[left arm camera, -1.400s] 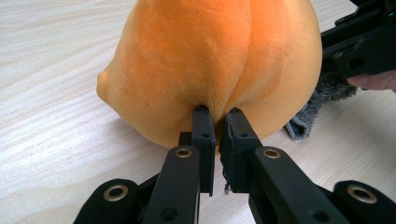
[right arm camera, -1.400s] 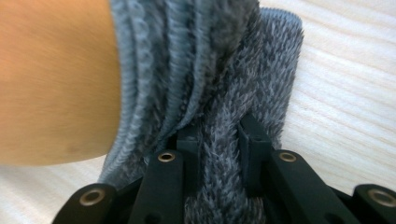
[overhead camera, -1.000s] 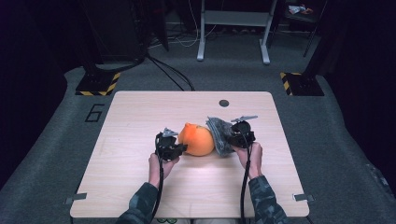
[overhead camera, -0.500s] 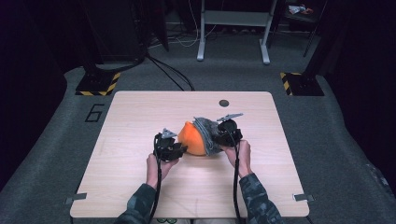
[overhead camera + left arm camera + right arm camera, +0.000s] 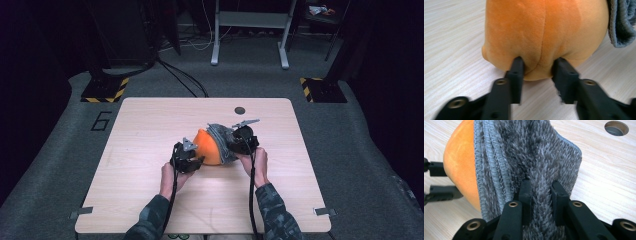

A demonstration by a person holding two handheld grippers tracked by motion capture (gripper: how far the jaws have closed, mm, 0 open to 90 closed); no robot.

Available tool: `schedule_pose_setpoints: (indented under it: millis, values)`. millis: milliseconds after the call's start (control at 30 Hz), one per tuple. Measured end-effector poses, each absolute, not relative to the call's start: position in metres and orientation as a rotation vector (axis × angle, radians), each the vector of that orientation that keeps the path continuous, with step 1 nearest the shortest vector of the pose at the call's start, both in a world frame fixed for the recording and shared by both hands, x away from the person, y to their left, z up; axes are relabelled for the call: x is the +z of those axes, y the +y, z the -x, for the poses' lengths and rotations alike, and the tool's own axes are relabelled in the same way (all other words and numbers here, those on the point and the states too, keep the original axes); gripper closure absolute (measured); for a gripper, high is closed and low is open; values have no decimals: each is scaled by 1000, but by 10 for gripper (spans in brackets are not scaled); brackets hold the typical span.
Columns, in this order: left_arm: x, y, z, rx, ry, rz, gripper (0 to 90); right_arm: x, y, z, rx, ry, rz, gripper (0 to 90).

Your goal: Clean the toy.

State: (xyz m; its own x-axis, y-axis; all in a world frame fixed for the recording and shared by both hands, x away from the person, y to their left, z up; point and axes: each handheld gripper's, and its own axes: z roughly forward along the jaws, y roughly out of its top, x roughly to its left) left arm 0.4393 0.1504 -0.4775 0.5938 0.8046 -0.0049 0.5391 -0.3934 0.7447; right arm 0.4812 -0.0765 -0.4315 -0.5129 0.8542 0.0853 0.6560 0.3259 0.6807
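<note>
Pale wood-grain table (image 5: 150, 130), flat and smooth, with a round grommet hole (image 5: 240, 110) near its far edge. At the middle sits the orange plush ball (image 5: 207, 147), rounded, velvety, a seam running down its face; no clear long axis. A shaggy grey cloth (image 5: 222, 142) with ribbed stitched hem drapes its right side, folds running top to bottom. The right gripper (image 5: 540, 192) is clamped tight on that cloth. The left gripper (image 5: 537, 66) has just parted its jaws, tips dimpling the ball's near underside, a bulge of plush between them.
</note>
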Motion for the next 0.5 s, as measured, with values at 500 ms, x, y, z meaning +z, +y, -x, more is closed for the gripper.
schedule_pose_setpoints:
  millis: [500]
  values:
    - [-465, 160, -431, 253, 1095, -1964, 817, -405, -75, -462, 1059, 2282, -1272, 742]
